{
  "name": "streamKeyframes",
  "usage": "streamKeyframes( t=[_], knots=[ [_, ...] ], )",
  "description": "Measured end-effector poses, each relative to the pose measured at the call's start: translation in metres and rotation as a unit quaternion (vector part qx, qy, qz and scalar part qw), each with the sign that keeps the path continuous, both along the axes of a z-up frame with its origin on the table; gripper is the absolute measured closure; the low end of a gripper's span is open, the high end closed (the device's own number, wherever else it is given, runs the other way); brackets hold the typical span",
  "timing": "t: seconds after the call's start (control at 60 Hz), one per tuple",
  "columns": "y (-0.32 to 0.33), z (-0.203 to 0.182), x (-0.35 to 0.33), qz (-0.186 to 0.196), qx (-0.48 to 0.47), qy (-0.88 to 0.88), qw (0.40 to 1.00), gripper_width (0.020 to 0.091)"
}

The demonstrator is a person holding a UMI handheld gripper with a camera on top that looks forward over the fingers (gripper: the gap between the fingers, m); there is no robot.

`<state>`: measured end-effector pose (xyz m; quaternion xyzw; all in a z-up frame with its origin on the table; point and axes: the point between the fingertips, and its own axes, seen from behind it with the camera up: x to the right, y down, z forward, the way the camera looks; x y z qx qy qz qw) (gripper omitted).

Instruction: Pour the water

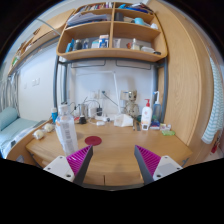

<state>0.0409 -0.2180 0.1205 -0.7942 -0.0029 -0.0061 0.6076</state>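
tool [113,160] is spread wide with nothing in it, and the clear water bottle [66,130] stands ahead-left of it on the wooden surface [115,145], so honestly a sloppy approach could just tip it over.

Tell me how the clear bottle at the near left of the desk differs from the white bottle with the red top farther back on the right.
The clear bottle is see-through with a pale cap; the white bottle is opaque with a red top. The clear one looks taller and stands nearer, just beyond the left finger of the open gripper, which holds nothing; the white one stands farther back. Both stand upright on the wooden desk.
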Motion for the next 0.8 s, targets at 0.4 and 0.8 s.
streamKeyframes(
  t=[0.4,0.8],
  knots=[
    [0.009,-0.039,-0.135,0.118,0.004,0.016,0.993,0.0237],
    [0.096,-0.003,-0.163,0.079,0.057,0.022,0.995,0.0278]
  ],
)
